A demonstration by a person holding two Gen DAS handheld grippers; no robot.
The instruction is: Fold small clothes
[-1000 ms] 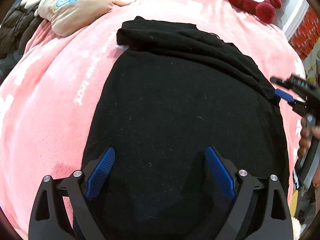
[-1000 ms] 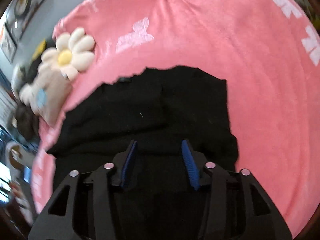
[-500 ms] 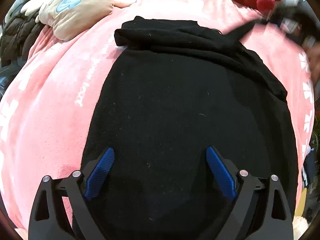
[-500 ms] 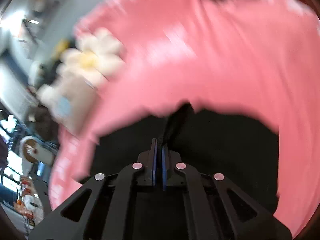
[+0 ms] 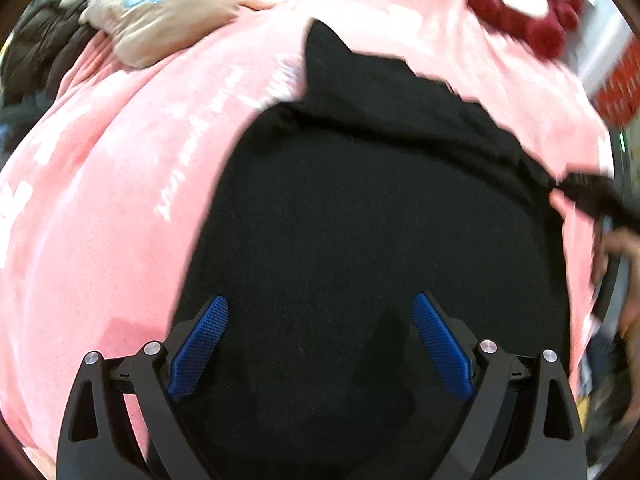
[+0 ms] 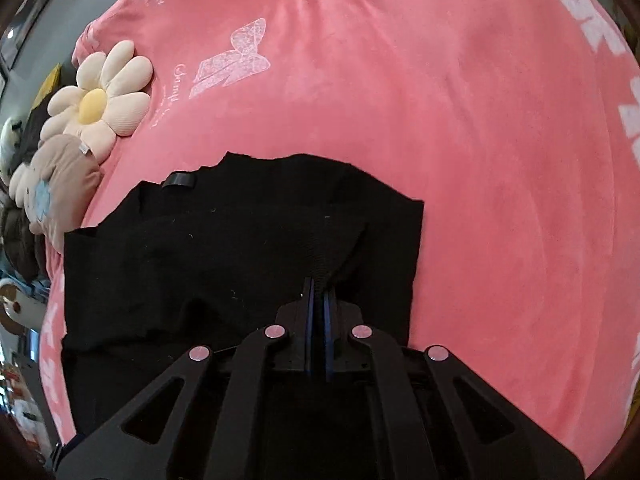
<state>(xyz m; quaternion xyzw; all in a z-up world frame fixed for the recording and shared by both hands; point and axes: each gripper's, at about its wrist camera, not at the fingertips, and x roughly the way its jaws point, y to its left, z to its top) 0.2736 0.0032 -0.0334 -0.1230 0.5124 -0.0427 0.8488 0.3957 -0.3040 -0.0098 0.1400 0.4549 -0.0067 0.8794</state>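
A black garment (image 5: 360, 208) lies spread on the pink blanket (image 5: 100, 208). A folded band runs across its far part, with one corner sticking up at the back. My left gripper (image 5: 320, 320) hovers open over the near part of the cloth, its blue pads (image 5: 200, 344) wide apart with nothing pinched. In the right wrist view my right gripper (image 6: 319, 292) is shut on a ribbed edge of the black garment (image 6: 224, 248), and the cloth rises in a small ridge up to the pads. That gripper also shows blurred at the right edge (image 5: 588, 192) in the left wrist view, pulling the fabric.
A flower-shaped plush (image 6: 96, 96) and a beige cushion (image 6: 56, 184) lie on the blanket to the left. A red and white plush (image 5: 532, 4) sits at the far right. A hand (image 5: 624, 264) holds the right gripper's handle. Open blanket (image 6: 500, 200) lies to the garment's right.
The right gripper went from open to shut on the garment's edge, swung over toward the far side and came back to the right edge. The folded band's far corner now sticks up.
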